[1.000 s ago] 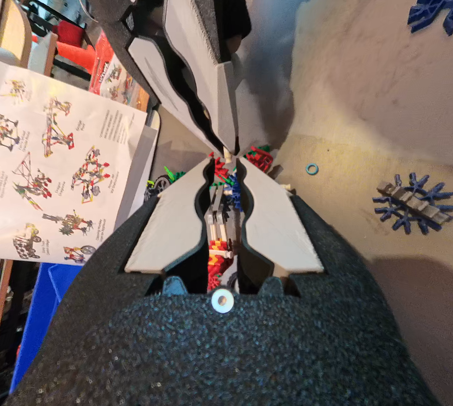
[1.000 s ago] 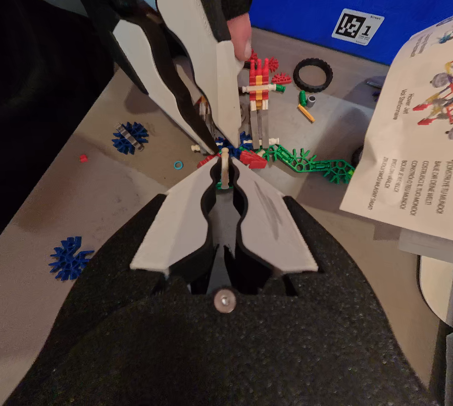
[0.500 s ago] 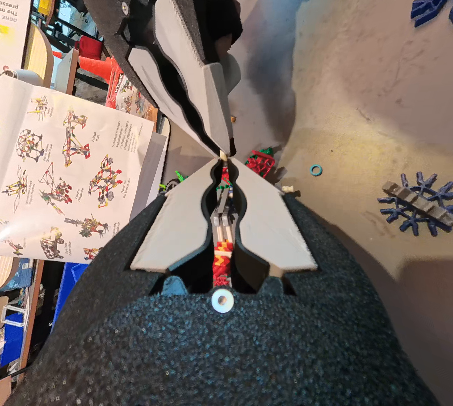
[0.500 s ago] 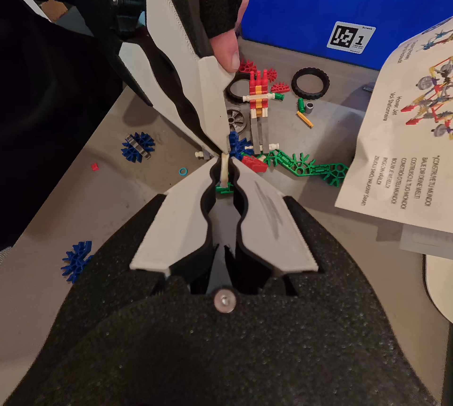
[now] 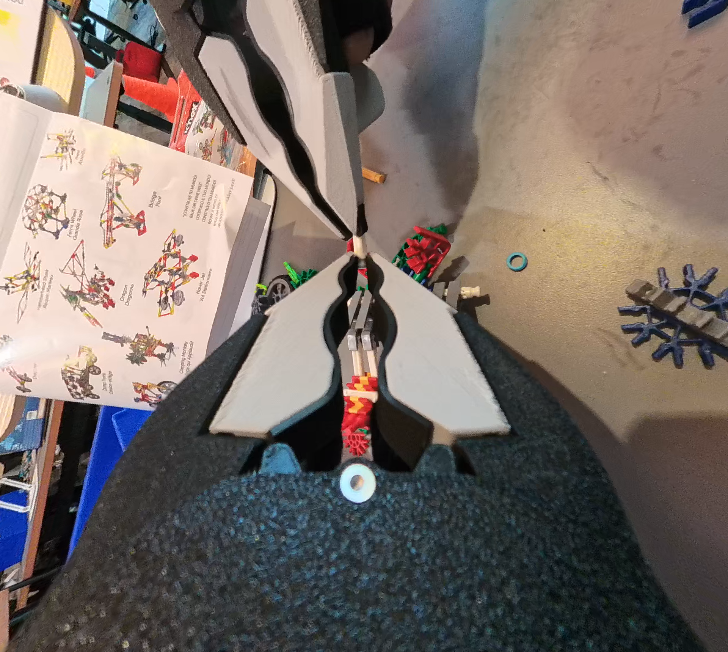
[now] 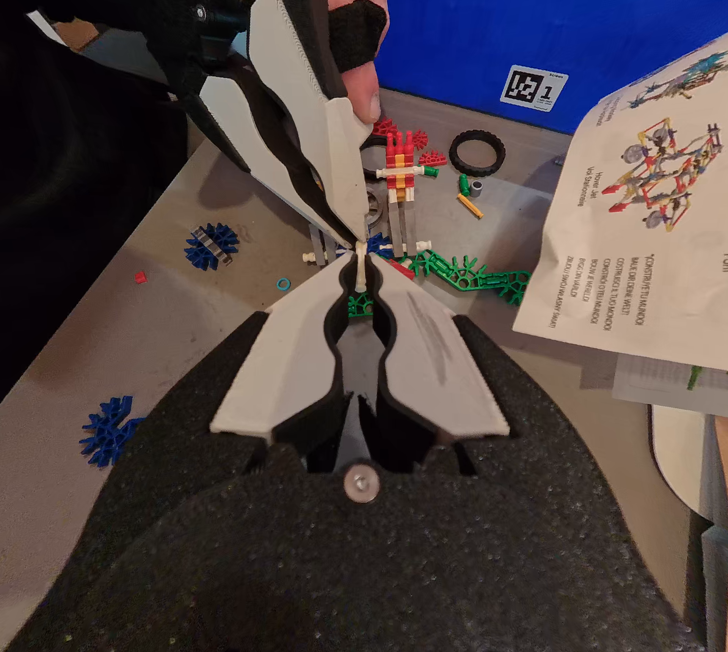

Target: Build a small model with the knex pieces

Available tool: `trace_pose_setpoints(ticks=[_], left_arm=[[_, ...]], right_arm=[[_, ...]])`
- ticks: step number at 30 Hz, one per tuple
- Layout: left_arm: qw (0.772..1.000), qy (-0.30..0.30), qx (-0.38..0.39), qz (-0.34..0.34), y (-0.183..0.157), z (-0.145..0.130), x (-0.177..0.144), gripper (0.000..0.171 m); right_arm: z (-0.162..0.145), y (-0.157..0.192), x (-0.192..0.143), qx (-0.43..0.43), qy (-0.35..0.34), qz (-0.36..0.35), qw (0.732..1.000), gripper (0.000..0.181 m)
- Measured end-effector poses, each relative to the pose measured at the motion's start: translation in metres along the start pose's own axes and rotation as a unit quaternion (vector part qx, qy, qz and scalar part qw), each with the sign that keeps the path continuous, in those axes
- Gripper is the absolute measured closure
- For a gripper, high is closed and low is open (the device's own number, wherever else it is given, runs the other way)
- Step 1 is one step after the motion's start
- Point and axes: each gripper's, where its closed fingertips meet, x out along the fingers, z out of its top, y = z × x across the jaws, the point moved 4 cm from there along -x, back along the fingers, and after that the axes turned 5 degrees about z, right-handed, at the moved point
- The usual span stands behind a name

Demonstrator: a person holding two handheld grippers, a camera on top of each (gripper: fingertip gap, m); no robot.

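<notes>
My right gripper (image 6: 360, 260) is shut on a short white rod (image 6: 360, 272), which stands upright between its fingertips. My left gripper (image 6: 359, 239) comes in from the upper left, held by a hand in a black fingerless glove. It is shut, tip to tip with the right one, pinching the rod's top end. In the left wrist view my left gripper (image 5: 359, 258) meets the right gripper (image 5: 354, 233), and only the rod's end (image 5: 359, 245) shows between the tips. Both are held above the grey table (image 6: 118, 318).
Below lie a red, yellow and grey assembly (image 6: 400, 176), a green connector chain (image 6: 472, 274), a black tyre (image 6: 477, 153), blue snowflake connectors (image 6: 210, 245) and a teal ring (image 6: 283, 283). A blue bin (image 6: 551, 22) stands behind. A printed instruction sheet (image 6: 650, 219) hangs at the right.
Both grippers have risen together off the pile of parts, tips still touching. My left gripper's jaws have closed from a narrow gap onto the rod's end.
</notes>
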Motion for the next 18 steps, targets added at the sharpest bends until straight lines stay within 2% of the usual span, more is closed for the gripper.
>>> trace_pose_setpoints(ticks=[3, 9, 18], left_arm=[[1.0, 0.005, -0.003, -0.006, 0.0, -0.002, -0.001, 0.166], [0.996, 0.053, -0.034, -0.055, 0.0, -0.023, -0.005, 0.156], [0.989, 0.054, -0.081, -0.108, -0.005, -0.027, -0.002, 0.163]], right_arm=[[-0.002, -0.001, 0.002, 0.001, 0.004, 0.0, 1.0, 0.179], [-0.013, -0.005, 0.008, -0.005, 0.045, -0.018, 0.999, 0.179], [-0.015, 0.0, 0.011, -0.014, 0.063, -0.022, 0.998, 0.179]])
